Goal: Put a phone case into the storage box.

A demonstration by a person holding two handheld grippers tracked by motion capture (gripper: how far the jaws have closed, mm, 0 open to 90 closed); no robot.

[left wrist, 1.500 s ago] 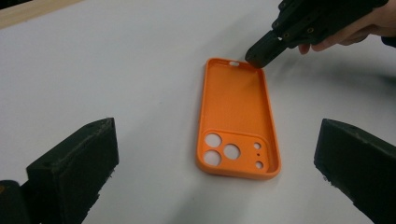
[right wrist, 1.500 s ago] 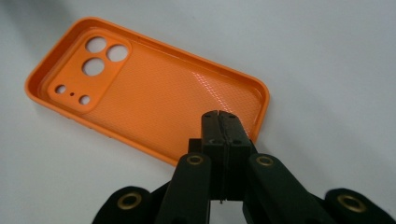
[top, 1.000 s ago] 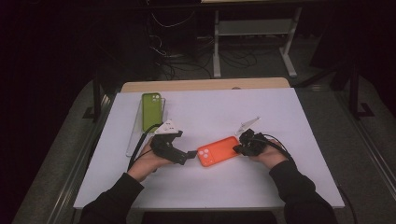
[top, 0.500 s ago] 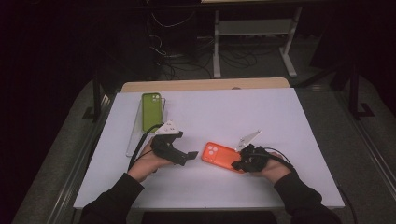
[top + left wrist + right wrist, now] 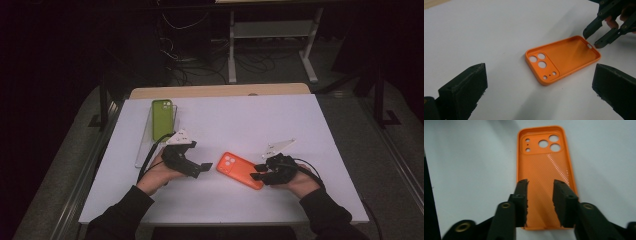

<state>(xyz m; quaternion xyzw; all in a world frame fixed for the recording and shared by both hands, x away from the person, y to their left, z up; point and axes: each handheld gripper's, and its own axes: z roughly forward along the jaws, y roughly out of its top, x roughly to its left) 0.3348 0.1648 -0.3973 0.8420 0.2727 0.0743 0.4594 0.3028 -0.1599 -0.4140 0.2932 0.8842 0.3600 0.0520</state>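
On the white table [image 5: 300, 120], the orange case [image 5: 240, 170] is seen released, lying flat right of centre, the right gripper [image 5: 258, 172] just part-opened, the left gripper [image 5: 205, 168] wide and empty.

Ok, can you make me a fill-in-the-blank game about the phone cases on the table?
1. The case between the two grippers is coloured ____.
2. The green case lies nearer the ____ gripper.
3. The orange case lies with its hollow side facing ____.
4. The right gripper has its jaws ____, clamping nothing.

Missing words: orange; left; up; open
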